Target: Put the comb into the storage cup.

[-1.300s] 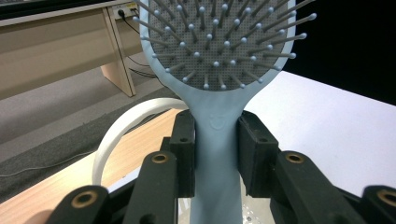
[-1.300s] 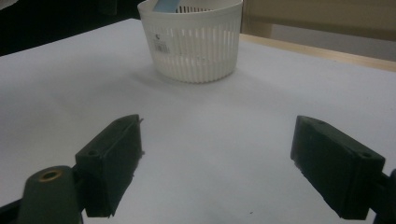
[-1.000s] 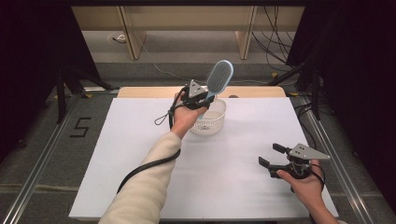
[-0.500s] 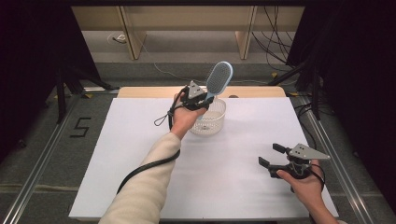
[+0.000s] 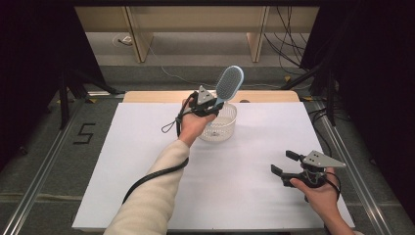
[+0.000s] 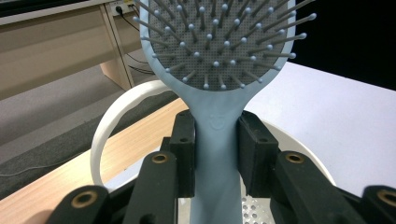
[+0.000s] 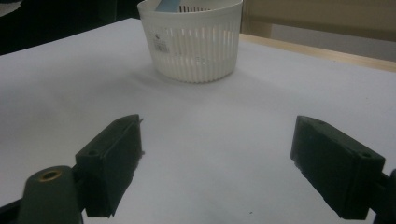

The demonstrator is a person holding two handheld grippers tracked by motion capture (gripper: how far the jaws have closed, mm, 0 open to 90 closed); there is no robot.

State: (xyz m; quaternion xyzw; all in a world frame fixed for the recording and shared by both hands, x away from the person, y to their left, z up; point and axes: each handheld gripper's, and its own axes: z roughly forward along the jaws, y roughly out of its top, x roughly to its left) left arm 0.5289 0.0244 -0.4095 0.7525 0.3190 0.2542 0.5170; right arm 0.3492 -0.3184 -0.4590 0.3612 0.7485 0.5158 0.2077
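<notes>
Little has moved: left gripper [image 5: 211,105] stays clamped on the brush [image 5: 228,84] above the basket [image 5: 221,128]; right gripper [image 5: 285,163] rests apart, table [image 5: 147,147] open around.

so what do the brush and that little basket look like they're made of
The hairbrush, clamped in the left gripper, looks like matte pale blue plastic: smooth moulded handle, grey perforated pad, thin ball-tipped pins, possibly plastic too. The basket looks like glossy white plastic: thin slotted walls, moulded rim, a small sticker on its side. Neither can be confirmed by sight alone.
</notes>
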